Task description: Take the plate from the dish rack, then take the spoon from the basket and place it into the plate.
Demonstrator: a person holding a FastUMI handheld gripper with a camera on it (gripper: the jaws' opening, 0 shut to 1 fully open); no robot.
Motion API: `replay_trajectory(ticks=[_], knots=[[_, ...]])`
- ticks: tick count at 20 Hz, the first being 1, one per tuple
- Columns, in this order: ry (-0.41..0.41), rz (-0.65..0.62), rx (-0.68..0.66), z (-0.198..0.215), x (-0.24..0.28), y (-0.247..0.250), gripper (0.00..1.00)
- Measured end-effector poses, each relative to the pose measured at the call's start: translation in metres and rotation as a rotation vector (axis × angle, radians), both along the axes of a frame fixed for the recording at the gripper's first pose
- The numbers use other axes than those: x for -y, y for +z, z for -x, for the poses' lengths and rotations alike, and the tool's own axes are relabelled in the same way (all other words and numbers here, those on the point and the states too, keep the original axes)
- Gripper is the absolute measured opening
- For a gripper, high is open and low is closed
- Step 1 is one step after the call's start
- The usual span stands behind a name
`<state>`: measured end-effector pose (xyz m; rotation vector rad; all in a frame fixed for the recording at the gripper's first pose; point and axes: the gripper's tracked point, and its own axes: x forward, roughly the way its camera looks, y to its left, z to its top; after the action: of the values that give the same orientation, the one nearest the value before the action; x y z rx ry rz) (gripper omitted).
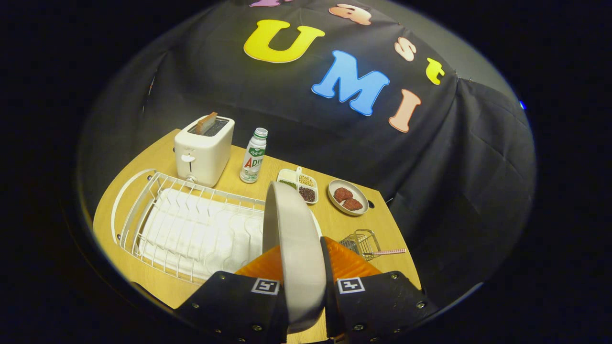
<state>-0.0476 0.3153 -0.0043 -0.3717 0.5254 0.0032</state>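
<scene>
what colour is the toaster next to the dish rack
Cream white, clearest in the gripper view: toaster behind the dish rack.

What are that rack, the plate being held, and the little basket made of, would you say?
The dish rack looks like white-coated metal wire, thin bars over a ribbed white tray, probably plastic. The plate, clamped on edge between the gripper's fingers, seems glazed ceramic or melamine: smooth, off-white, softly glossy. The basket appears to be bare shiny metal wire.

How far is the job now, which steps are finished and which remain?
Done: the plate is out of the dish rack, which stands beside it. In hand: the gripper is shut on the plate, held on edge. Left: set it down, then move the spoon from the basket into it.
</scene>
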Motion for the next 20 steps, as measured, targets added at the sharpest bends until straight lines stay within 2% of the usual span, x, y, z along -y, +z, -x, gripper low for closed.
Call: replay_trajectory(ticks=[9, 17, 20], knots=[[0.006, -0.116, 0.023, 0.068, 0.067, -0.019, 0.29], [-0.018, -0.226, -0.092, 0.099, 0.120, -0.082, 0.29], [-0.023, -0.318, -0.147, 0.106, 0.121, -0.105, 0.29]])
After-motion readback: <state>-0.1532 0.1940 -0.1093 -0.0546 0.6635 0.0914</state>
